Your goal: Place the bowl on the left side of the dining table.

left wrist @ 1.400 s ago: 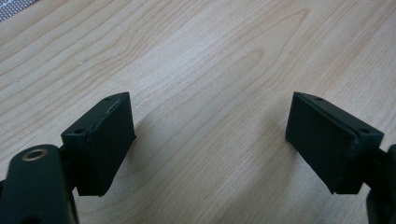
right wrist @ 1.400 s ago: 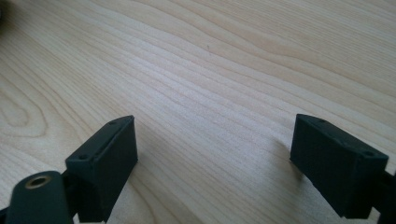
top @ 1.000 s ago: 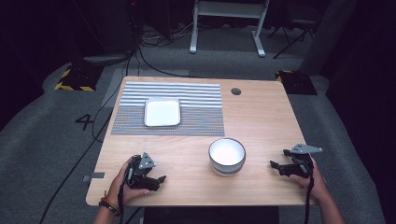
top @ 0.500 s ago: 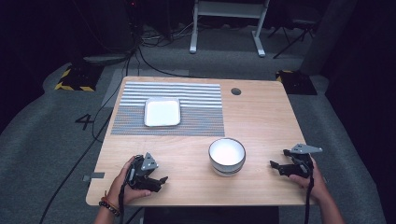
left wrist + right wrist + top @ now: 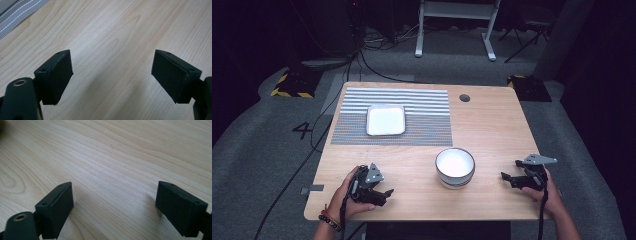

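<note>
High view shows both my tools, left tool (image 5: pixel 384 192) and right tool (image 5: pixel 506 176), spread open and empty, flanking the bowl (image 5: pixel 455 166); a careless sideways reach could knock it along the tabletop (image 5: pixel 492 125).

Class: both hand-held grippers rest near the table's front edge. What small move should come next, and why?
Probably slide the right hand-held gripper toward the white bowl. Its jaws stand open over bare table, nothing held, and the bowl is the nearest thing, between the two hand-held grippers.
</note>
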{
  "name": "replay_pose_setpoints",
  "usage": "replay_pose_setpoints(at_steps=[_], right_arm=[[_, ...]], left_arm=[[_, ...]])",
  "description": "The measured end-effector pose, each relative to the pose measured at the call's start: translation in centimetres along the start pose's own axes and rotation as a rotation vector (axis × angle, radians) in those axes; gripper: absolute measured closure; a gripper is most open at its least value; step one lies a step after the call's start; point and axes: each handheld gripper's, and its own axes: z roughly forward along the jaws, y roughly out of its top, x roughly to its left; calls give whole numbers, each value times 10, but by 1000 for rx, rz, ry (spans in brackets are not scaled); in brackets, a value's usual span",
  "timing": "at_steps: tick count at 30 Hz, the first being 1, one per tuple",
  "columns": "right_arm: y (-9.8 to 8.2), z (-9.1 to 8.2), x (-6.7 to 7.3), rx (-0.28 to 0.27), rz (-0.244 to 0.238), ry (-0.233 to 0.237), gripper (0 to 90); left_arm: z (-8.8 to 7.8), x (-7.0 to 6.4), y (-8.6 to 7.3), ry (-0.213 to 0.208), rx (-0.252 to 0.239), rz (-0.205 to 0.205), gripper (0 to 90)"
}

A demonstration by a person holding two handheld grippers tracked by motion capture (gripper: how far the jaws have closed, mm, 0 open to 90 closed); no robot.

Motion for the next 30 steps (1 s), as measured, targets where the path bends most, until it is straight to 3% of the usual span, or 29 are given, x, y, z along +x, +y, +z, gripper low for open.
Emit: replay_pose_setpoints(at_steps=[17,30], right_arm=[[0,0,0,0,0,0,149],[0,0,0,0,0,0,149]], left_arm=[[-3,-8,14,-12,-1,52,175],[3,-15,40,-34,-6,118,176]])
